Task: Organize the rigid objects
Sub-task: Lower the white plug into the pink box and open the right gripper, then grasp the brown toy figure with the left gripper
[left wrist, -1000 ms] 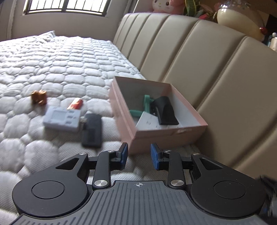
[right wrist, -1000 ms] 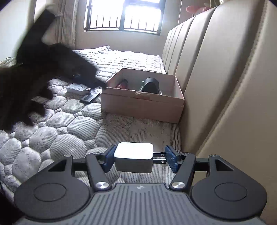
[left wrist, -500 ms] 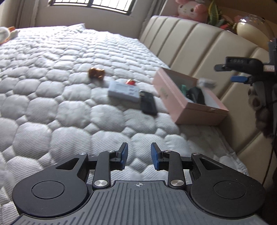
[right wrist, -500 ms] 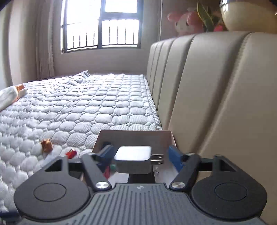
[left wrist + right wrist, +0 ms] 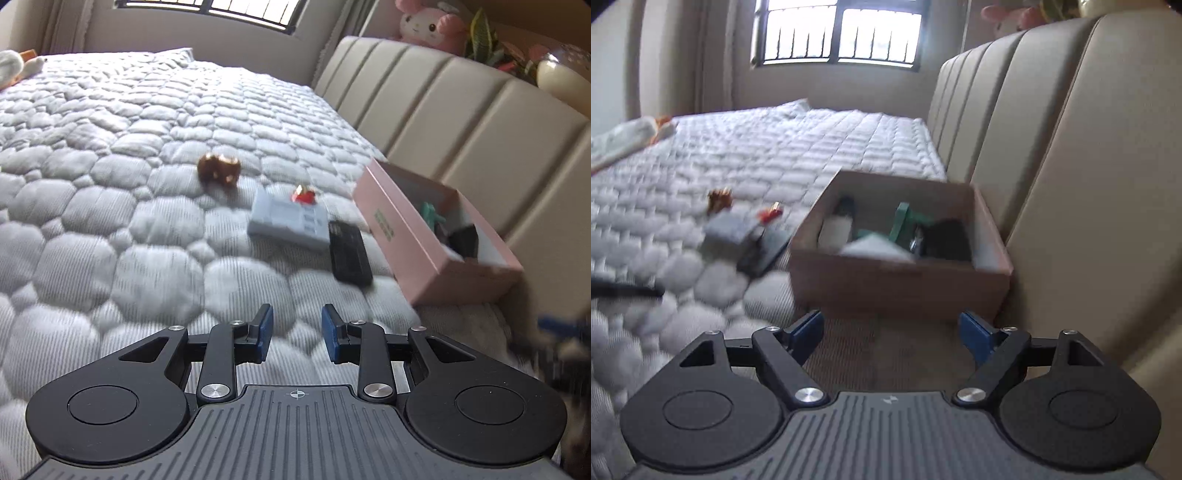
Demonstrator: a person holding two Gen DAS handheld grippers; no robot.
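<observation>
A pink box [image 5: 413,243] stands on the quilted bed against the padded headboard; it also shows in the right wrist view [image 5: 901,280]. Inside it lie a green piece [image 5: 905,221], a black object [image 5: 945,240] and white items. On the bed beside the box lie a black remote [image 5: 347,254], a grey-blue flat device [image 5: 288,221], a small red object [image 5: 303,195] and a brown object [image 5: 218,169]. My left gripper [image 5: 297,334] is open a little and empty, above the bed. My right gripper [image 5: 892,334] is wide open and empty, before the box.
The beige padded headboard [image 5: 461,107] runs along the right. A pink plush toy [image 5: 428,22] and a plant sit on top of it. A white soft toy [image 5: 631,136] lies at the far left of the bed. A barred window [image 5: 834,33] is at the back.
My right gripper opened and let go of the white charger, which is no longer between its fingers, and it moved down and back from the box. My left gripper shifted slightly.
</observation>
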